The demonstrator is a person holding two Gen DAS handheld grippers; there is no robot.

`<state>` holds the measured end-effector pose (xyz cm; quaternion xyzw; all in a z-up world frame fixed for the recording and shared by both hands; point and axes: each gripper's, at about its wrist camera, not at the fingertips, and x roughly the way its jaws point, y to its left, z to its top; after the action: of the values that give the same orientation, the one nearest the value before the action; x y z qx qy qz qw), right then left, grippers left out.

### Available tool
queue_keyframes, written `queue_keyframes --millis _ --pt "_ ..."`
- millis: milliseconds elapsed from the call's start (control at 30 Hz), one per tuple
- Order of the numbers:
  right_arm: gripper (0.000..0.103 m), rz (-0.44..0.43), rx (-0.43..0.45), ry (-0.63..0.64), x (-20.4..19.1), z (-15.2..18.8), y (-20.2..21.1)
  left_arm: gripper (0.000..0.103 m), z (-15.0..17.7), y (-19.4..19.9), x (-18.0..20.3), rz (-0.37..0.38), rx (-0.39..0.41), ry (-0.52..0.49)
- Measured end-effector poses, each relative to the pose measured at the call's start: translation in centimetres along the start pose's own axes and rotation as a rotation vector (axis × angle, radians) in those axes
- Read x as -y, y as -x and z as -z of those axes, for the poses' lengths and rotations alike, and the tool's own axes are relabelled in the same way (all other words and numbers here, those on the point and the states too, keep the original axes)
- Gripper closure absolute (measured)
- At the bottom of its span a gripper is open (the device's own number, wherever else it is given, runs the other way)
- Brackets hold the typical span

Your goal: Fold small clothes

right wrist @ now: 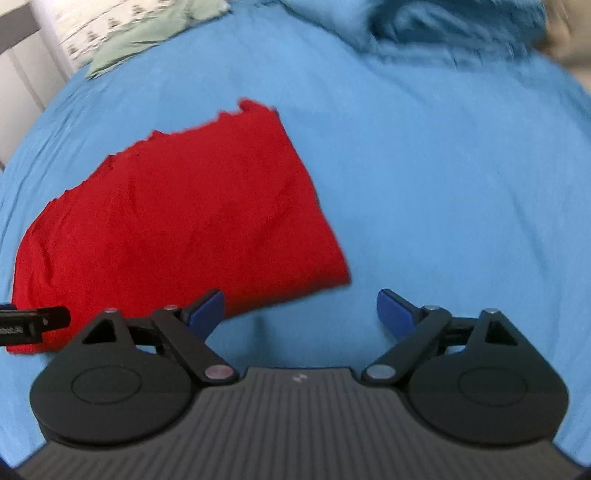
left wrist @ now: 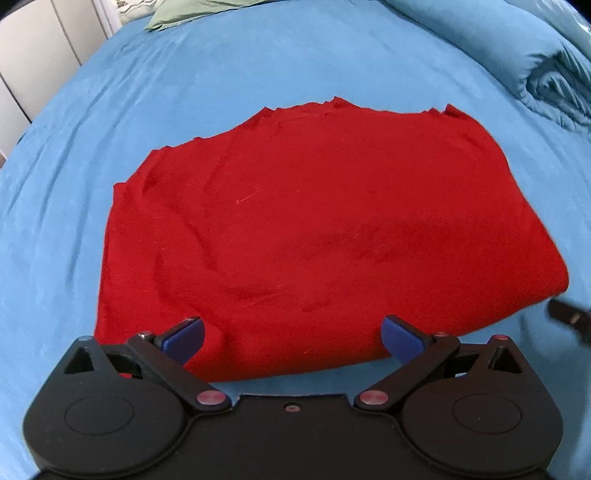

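Garment point(left wrist: 314, 236): red knit, folded, ragged far edge
Sheet point(left wrist: 110, 129): smooth blue
Left gripper point(left wrist: 293, 338): spread wide, empty
Right gripper point(right wrist: 301, 314): spread wide, empty

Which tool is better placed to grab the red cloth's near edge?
Left, probably. The left tool is open straddling the red cloth's near edge; the right tool is open mostly over bare blue sheet.

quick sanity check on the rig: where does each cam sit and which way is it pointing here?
Left wrist: on the left gripper, facing forward over the red garment on the blue bedsheet; own open blue fingers show, and the right gripper's tip at the right edge.
Right wrist: on the right gripper, aimed at bare sheet right of the garment; own open fingers show, plus the left gripper's tip at the left edge.
Shared: garment, sheet, green pillow.
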<state>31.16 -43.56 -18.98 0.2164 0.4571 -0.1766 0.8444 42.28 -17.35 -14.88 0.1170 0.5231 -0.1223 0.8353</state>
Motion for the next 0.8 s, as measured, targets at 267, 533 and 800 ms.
queue_keyframes --millis 267,533,800 --pt "0.014 -0.099 -0.009 -0.241 1.9 0.2 -3.3 0.0 -0.9 -0.1 0.5 0.054 0.004 0.048" --pt "0.027 -0.21 -0.002 -0.344 3.4 -1.9 -4.7 0.0 -3.3 -0.9 -1.4 0.049 0.046 0.119" --pt "0.058 -0.183 0.012 -0.379 4.0 -2.6 -5.7 0.001 -5.5 -4.4 -3.6 0.055 0.039 0.207"
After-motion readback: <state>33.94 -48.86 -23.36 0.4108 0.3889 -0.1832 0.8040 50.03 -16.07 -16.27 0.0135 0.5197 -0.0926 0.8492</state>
